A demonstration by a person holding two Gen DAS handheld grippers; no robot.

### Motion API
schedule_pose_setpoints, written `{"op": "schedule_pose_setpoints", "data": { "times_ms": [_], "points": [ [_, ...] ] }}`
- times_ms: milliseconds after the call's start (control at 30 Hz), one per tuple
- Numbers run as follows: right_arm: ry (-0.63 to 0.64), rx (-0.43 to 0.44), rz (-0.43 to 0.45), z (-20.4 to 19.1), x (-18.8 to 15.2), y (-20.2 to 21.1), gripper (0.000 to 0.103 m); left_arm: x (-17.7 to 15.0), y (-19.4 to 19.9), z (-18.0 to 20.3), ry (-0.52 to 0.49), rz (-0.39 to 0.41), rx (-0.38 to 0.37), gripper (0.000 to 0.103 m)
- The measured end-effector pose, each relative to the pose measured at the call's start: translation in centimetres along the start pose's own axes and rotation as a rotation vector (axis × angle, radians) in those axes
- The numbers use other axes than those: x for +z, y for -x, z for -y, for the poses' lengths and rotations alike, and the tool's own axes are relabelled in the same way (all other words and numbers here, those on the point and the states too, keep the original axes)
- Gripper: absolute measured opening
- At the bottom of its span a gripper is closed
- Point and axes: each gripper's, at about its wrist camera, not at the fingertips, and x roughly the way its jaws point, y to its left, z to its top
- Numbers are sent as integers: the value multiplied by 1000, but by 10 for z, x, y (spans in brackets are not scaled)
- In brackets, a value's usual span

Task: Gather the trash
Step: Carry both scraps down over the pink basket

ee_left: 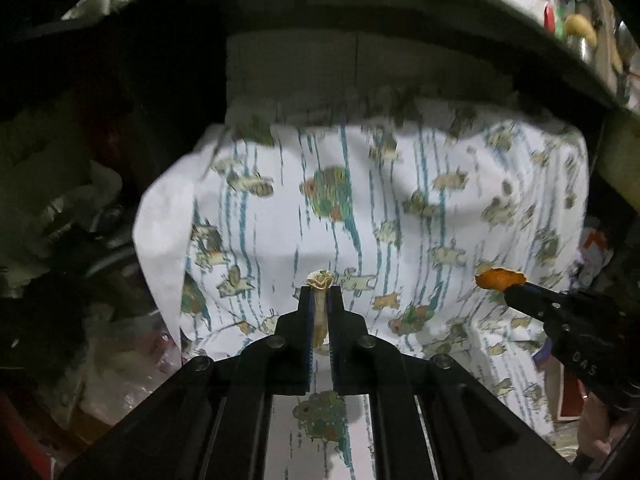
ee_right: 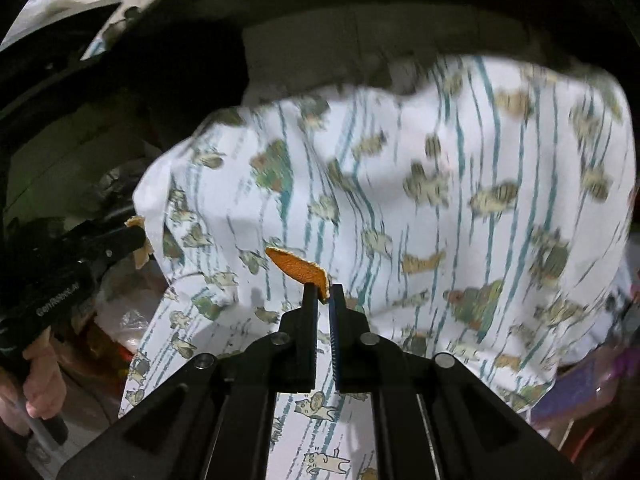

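Note:
My left gripper [ee_left: 320, 290] is shut on a pale yellowish peel strip [ee_left: 319, 308] that runs down between its pads and curls over the tips. My right gripper [ee_right: 323, 288] is shut on an orange peel piece [ee_right: 298, 267] that sticks out to the left above its fingertips. In the left wrist view the right gripper [ee_left: 510, 290] comes in from the right with the orange peel [ee_left: 500, 279]. The left gripper [ee_right: 138, 236] shows at the left of the right wrist view with its pale peel [ee_right: 141, 254]. Both are held in the air over a white cloth printed with cats [ee_left: 400, 208].
The printed cloth [ee_right: 420, 200] drapes over a bulky shape under a dark shelf edge [ee_left: 360, 12]. Plastic bags and clutter [ee_left: 128, 360] lie at the left on the floor. A hand [ee_right: 40, 380] grips the left tool's handle. Bottles and utensils [ee_left: 576, 28] stand at the top right.

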Motion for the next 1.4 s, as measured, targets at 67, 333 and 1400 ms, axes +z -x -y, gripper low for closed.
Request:
{"op": "schedule_pose_setpoints", "data": {
  "times_ms": [67, 333, 1400],
  "points": [
    [-11, 2, 16, -6, 2, 12, 5, 1, 15, -7, 16, -5, 17, 7],
    [-9, 11, 57, -38, -1, 80, 6, -6, 97, -12, 38, 44, 18, 7],
    [-162, 121, -214, -97, -178, 171, 6, -158, 226, 19, 47, -48, -100, 7]
  ]
}}
